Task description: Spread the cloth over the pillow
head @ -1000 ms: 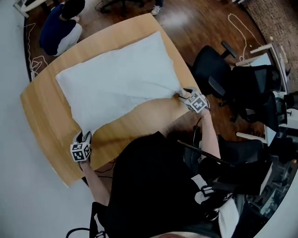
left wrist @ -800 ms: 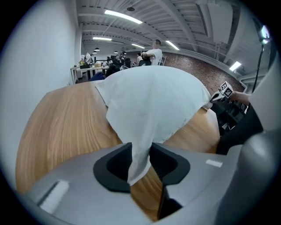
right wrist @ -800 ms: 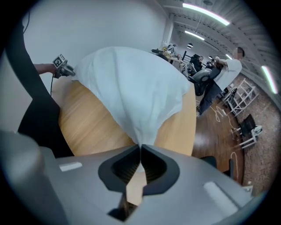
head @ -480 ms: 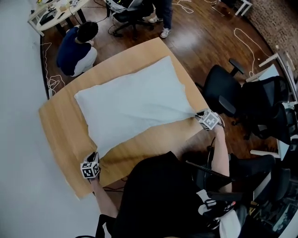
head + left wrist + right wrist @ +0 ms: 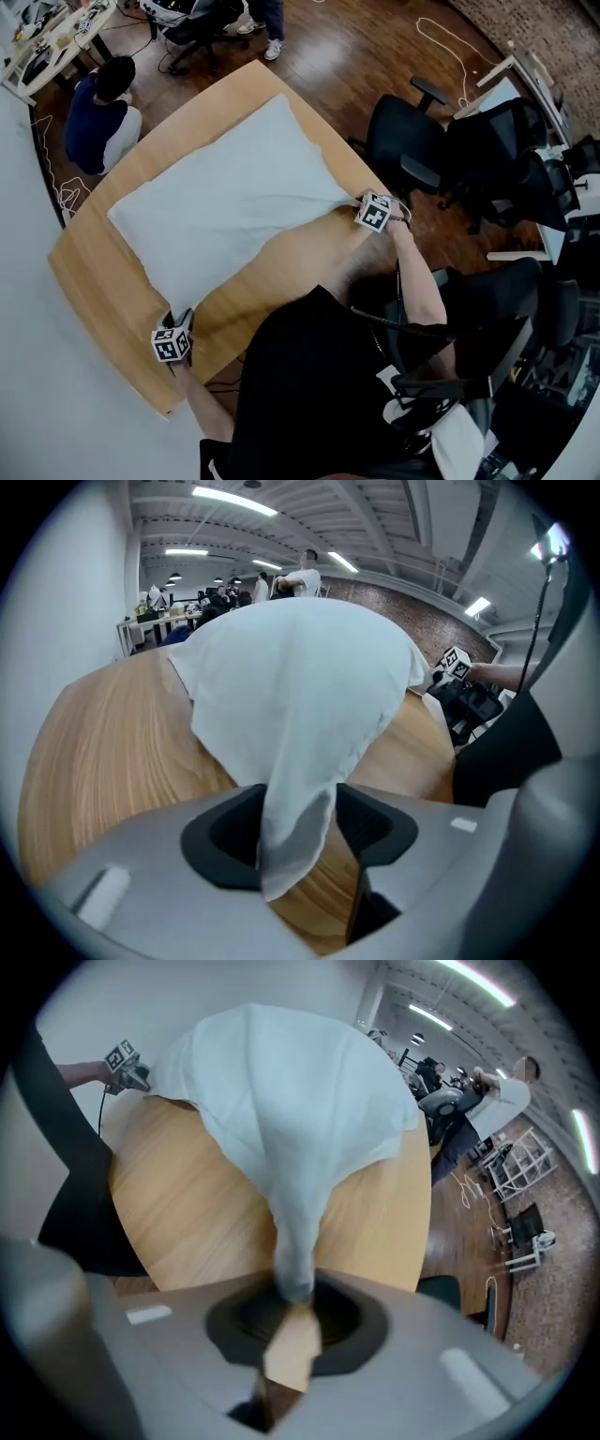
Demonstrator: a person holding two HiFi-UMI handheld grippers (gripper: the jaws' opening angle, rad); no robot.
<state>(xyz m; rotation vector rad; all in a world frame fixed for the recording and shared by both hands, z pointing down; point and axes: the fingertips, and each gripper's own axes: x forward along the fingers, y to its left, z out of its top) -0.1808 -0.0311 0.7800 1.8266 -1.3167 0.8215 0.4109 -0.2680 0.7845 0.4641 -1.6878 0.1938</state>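
A white cloth (image 5: 225,202) lies over the pillow on the wooden table (image 5: 94,272) and hides it almost fully. My left gripper (image 5: 181,321) is at the cloth's near-left corner. In the left gripper view that corner (image 5: 295,789) hangs loosely between the jaws of the left gripper (image 5: 298,827), which have just been opening and stand open. My right gripper (image 5: 356,202) is at the near-right corner. There a bunched tip of cloth (image 5: 292,1251) ends between the jaws of the right gripper (image 5: 295,1302), which have also just been opening. That view is blurred.
A person in dark blue (image 5: 101,117) crouches beyond the table's far left corner. Black office chairs (image 5: 412,141) stand close to the table's right side. Cables (image 5: 450,42) lie on the dark wood floor. The table's near edge (image 5: 197,375) is right beside my body.
The head camera has swung, so the table sits differently in the picture. Both grippers stay at the cloth's near corners and have dropped a little toward the tabletop.
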